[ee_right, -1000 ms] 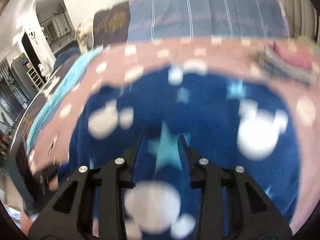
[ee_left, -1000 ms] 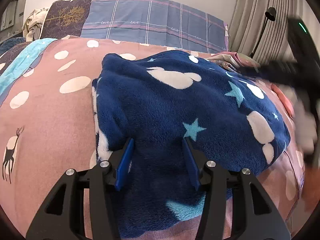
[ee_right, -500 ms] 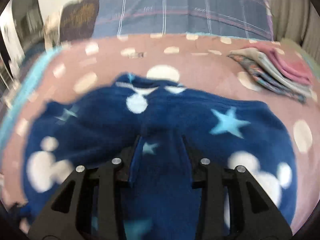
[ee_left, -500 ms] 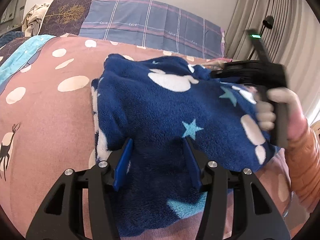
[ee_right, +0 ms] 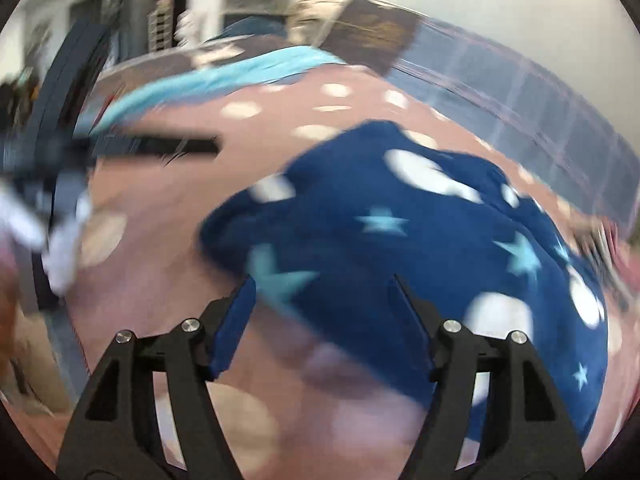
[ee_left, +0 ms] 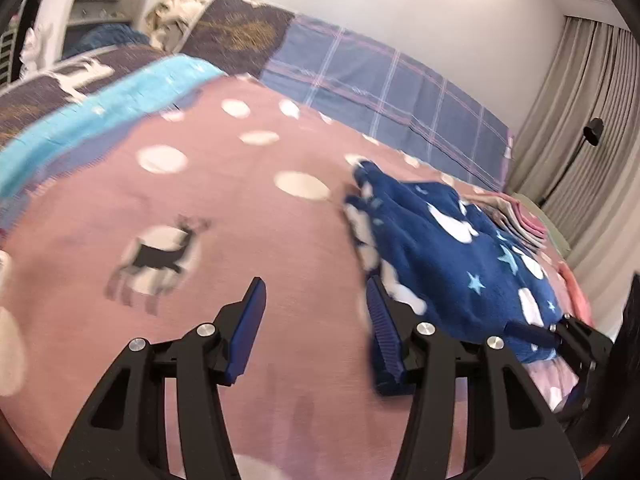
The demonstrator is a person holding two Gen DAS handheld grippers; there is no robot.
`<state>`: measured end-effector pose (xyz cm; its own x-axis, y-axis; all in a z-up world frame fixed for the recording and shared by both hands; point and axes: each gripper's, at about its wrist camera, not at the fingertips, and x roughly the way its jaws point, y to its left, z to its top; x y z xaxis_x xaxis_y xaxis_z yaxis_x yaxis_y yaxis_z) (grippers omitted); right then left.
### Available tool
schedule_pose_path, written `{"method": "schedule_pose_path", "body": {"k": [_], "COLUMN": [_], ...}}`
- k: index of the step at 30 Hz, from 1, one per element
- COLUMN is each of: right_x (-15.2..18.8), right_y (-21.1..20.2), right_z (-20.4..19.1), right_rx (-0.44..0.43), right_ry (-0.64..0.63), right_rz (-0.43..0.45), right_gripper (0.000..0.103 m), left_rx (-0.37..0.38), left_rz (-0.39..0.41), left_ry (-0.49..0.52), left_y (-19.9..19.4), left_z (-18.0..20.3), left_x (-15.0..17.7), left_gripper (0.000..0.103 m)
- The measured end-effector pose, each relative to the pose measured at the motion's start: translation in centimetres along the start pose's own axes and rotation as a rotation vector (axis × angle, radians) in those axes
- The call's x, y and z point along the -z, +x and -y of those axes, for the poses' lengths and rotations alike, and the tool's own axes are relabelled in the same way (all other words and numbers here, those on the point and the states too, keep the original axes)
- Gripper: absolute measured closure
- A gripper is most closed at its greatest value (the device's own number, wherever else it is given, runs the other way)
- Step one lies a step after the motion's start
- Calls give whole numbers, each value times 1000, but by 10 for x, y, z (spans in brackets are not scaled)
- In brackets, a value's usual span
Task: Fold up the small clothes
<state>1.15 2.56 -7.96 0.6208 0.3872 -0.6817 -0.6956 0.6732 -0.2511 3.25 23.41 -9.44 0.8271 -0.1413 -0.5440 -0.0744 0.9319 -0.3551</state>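
The blue fleece garment (ee_left: 460, 256) is seen lying on the pink bedspread (ee_left: 240, 216), blurred in the right view. Left hand-held gripper (ee_left: 316, 320) is spread over bare bedspread; right hand-held gripper (ee_right: 320, 312) is opening, nothing pinched.

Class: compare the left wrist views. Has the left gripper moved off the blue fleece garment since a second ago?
Yes. The left gripper has slid left off the blue fleece garment; only pink bedspread lies between its pads.

Right-wrist view smeared (blue garment (ee_right: 400, 248) included)
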Motion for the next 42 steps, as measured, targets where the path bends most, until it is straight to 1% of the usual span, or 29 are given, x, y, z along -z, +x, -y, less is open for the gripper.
{"method": "schedule_pose_path", "body": {"k": [1, 2, 3, 4, 5, 6, 9, 12, 14, 16, 19, 21, 23, 25, 27, 30, 33, 34, 36, 37, 38, 39, 40, 41, 42], "right_x": [-1, -1, 1, 3, 4, 6, 1, -12, -19, -21, -22, -17, -12, -5, -3, -15, -30, -34, -30, -25, -22, -19, -18, -19, -23], "right_y": [5, 11, 16, 22, 27, 30, 40, 56, 66, 69, 66, 56, 49, 46, 47, 65, 79, 80, 74, 69, 66, 65, 65, 66, 69], "right_z": [-15, -27, -36, -44, -48, -48, -42, -46, -53, -56, -55, -64, -69, -70, -66, -61, -62, -64, -72, -78, -81, -83, -82, -80, -75], "right_rx": [61, 143, 218, 275, 286, 276, 261, 285, 306, 324, 334, 345, 332, 306, 304, 349, 345, 355, 377, 387, 392, 396, 391, 382, 363], "right_ry": [-86, -164, -235, -310, -344, -356, -335, -317, -313, -317, -326, -371, -409, -426, -409, -376, -356, -359, -392, -426, -447, -458, -449, -433, -398], "right_rz": [1, -1, -8, -25, -45, -67, -90, -73, -57, -42, -32, -4, 10, -4, -15, -14, -10, 2, 32, 57, 69, 76, 75, 64, 43], "right_gripper": [32, 31, 27, 26, 26, 26, 26, 26, 27, 27, 28, 28, 28, 27, 26, 26, 26, 28, 30, 30, 30, 32, 33, 34, 38], "left_rx": [-7, -10, -7, -4, -1, 2, 39, 74, 123, 148, 156, 160, 164, 161, 166, 175, 185, 191, 221, 254, 275, 315, 351, 395, 415], "left_rz": [14, 25, 37, 41, 42, 40, 16, -14, -36, -39, -41, -45, -45, -45, -44, -58, -76, -78, -85, -99, -109, -131, -155, -196, -225], "left_ry": [-2, -10, -22, -28, -32, -34, -47, -73, -93, -94, -107, -117, -116, -106, -98, -118, -152, -160, -177, -176, -173, -164, -156, -149, -148], "left_y": [-5, -8, -11, -12, -13, -12, -4, 9, 16, 19, 25, 29, 32, 34, 36, 42, 48, 49, 52, 56, 60, 67, 75, 89, 99], "left_z": [-4, -9, -13, -17, -19, -22, -27, -28, -25, -21, -22, -24, -24, -23, -21, -20, -24, -25, -27, -26, -25, -22, -18, -13, -10], "left_x": [-1, -4, -5, -5, -5, -5, -3, -5, -5, -6, -11, -17, -23, -29, -30, -27, -27, -28, -33, -38, -41, -47, -51, -57, -60], "left_gripper": [48, 47, 46, 46, 46, 46, 46, 46, 46, 46, 46, 46, 46, 46, 46, 46, 46, 46, 46, 46, 44, 42, 40, 38, 37]}}
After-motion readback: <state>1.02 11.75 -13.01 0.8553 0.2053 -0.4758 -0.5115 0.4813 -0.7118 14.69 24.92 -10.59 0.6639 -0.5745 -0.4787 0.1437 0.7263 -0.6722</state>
